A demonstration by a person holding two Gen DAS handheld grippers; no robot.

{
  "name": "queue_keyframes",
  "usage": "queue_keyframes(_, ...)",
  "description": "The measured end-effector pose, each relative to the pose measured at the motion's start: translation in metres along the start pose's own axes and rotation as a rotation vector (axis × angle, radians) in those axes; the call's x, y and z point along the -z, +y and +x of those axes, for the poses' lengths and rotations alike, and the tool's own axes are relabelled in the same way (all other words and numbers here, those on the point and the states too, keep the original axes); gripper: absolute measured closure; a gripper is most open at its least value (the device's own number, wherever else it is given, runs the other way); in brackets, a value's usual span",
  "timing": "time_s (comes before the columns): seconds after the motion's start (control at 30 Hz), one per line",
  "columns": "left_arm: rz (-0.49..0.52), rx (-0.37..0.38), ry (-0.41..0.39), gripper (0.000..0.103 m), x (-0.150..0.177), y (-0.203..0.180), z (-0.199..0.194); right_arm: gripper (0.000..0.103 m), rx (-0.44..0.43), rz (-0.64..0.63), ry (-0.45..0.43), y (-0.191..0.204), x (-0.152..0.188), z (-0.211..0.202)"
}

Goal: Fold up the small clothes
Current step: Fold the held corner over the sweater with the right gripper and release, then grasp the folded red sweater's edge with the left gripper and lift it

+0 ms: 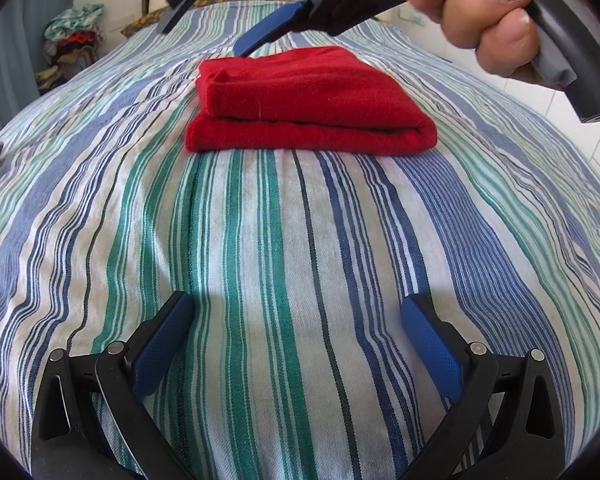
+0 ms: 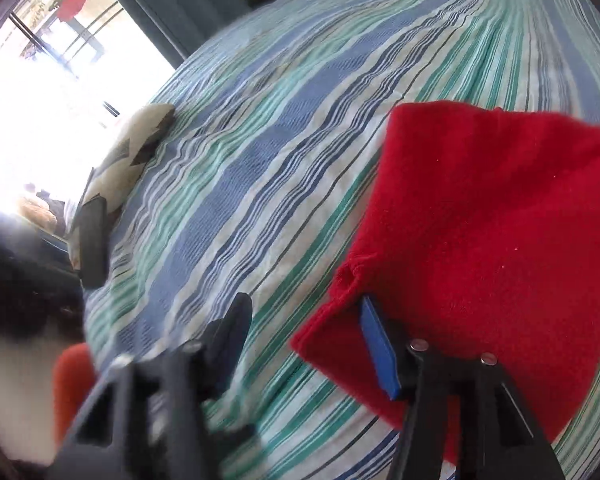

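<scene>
Red garment (image 1: 308,100) folded mid-frame on bed (image 1: 260,240); left claw (image 1: 296,332) wide, empty; right claw (image 2: 304,328) wide, one pad apparently at its edge, could snag and unfold it.

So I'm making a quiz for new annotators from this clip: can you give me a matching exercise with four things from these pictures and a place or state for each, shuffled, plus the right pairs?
Things
1. red knitted garment
2. left gripper
3. right gripper
4. striped blue, green and white bedsheet

Places or states
A. open, low over bare stripes, holding nothing
B. folded into a compact stack
C. spread flat beneath everything
D. open beyond the stack, one blue pad at its edge

Pairs: 1-B, 2-A, 3-D, 4-C
</scene>
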State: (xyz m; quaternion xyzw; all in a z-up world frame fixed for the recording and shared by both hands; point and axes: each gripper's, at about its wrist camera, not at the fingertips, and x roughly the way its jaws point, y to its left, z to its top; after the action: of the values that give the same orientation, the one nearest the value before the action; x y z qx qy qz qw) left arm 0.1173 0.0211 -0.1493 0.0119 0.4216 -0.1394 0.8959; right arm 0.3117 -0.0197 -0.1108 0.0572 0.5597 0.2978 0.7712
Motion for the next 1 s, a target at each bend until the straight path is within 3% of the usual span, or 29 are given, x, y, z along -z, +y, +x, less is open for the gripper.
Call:
queue_keyframes(0.1,0.001,-0.001,0.000,0.001,0.000,0.000,0.000,0.047,-0.016,-0.015,-0.138,-0.006,0.005,-0.056)
queue_keyframes(0.2,0.000,-0.001,0.000,0.001,0.000,0.000,0.000,0.051,0.173,0.004,-0.198,-0.030,0.021,-0.094)
queue_keyframes(0.23,0.001,-0.001,0.000,0.001,0.000,0.000,0.000,0.070,0.220,0.003,-0.195,-0.039,0.030,-0.098)
queue_keyframes(0.3,0.000,0.000,-0.001,0.001,0.000,0.000,0.000,0.090,0.255,0.025,-0.146,-0.059,0.051,-0.088)
queue_keyframes(0.43,0.000,0.000,-0.001,0.001,0.001,0.000,-0.001,0.090,0.296,0.018,0.015,-0.076,0.096,-0.027)
queue_keyframes(0.5,0.000,-0.002,-0.003,0.001,0.002,0.000,-0.002,0.090,0.329,-0.023,-0.059,-0.065,0.105,-0.032)
queue_keyframes(0.6,0.003,-0.008,-0.001,0.001,0.002,-0.002,-0.001,0.091,0.298,0.006,-0.151,-0.054,0.106,-0.062)
queue_keyframes(0.67,0.003,-0.008,-0.001,0.001,0.002,-0.003,-0.001,0.091,0.357,-0.030,-0.211,-0.044,0.108,-0.077)
queue_keyframes(0.73,0.003,-0.008,-0.001,0.001,0.002,-0.003,-0.001,0.079,0.374,0.010,-0.212,-0.052,0.111,-0.074)
queue_keyframes(0.83,0.001,-0.007,0.007,0.001,0.001,-0.003,-0.001,0.071,0.363,0.100,-0.095,-0.078,0.130,-0.039)
queue_keyframes(0.9,-0.001,0.000,0.012,0.001,0.001,-0.001,-0.003,0.070,0.371,0.104,-0.149,-0.076,0.145,-0.042)
queue_keyframes(1.0,0.002,0.000,0.005,0.001,0.003,-0.001,-0.005,0.038,0.297,0.169,-0.208,-0.069,0.169,-0.065)
